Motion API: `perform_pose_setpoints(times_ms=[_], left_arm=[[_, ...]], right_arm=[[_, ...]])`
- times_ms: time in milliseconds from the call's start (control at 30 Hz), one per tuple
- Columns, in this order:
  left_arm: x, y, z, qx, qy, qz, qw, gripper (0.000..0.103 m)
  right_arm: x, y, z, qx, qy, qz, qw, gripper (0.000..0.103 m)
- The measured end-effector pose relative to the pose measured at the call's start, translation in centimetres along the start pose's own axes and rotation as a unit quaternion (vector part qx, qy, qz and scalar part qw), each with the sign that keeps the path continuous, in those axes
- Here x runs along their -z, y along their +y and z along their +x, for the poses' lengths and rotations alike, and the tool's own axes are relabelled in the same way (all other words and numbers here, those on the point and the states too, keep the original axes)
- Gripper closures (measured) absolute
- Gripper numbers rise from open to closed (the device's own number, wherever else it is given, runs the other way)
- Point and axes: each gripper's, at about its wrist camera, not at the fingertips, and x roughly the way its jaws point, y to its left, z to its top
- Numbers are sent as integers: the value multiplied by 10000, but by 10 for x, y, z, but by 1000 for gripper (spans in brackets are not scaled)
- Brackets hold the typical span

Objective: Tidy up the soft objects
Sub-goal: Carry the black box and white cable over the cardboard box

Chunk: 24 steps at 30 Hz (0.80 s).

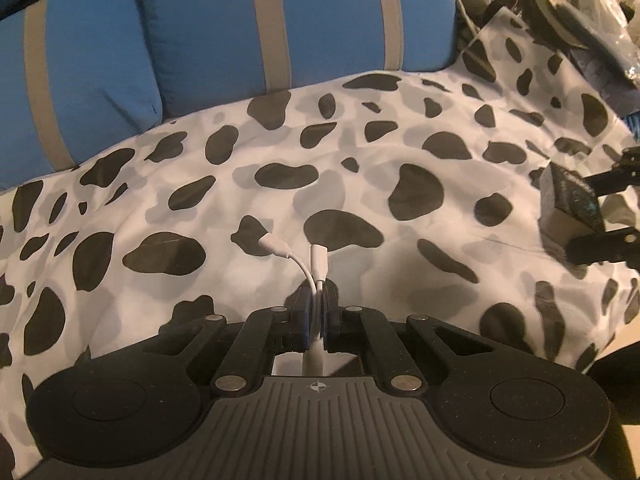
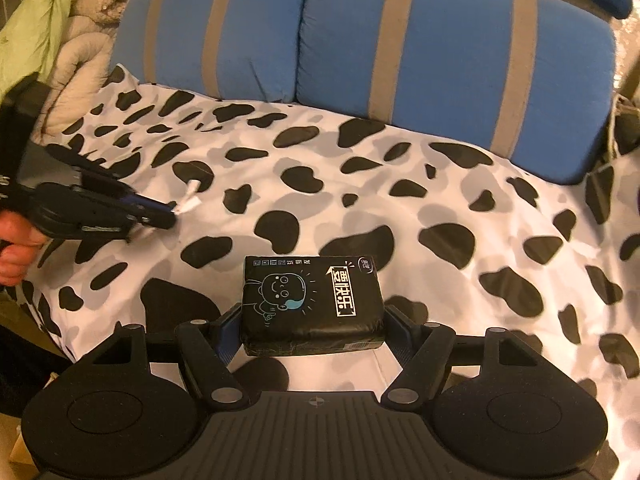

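Both hands loaded, so I judge this the carry step: each item is picked up and wants a place to go. My left gripper [image 1: 318, 304] is clamped on a white cable [image 1: 298, 254], folded; its two plug ends stick out past the fingertips, pointing away from me and fanning slightly apart, with the tail running back between the jaws. My right gripper [image 2: 314, 320] is closed across a black tissue pack [image 2: 312, 304], held over the spotted bedspread [image 2: 440, 216]. The pack's long axis runs side to side across the jaws, printed face up. Blue striped pillows [image 2: 440, 60] sit at the far edge. Next move, as I judge it: pick a drop spot and bring one hand there, then open; no container is in view that I can tell
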Motion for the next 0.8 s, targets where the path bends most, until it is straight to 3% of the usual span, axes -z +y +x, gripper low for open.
perform_pose_setpoints(times_ms=[200,633,800], left_arm=[[9,-12,-25,113,-207,-100,9997,97],[44,-39,-72,327,-683,-230,9969,97],[62,-54,-81,482,-660,-131,9966,97]], right_arm=[[11,3,-14,-90,-37,252,9996,29],[37,31,-37,-206,-35,189,9996,29],[44,42,-40,-239,2,84,9997,29]])
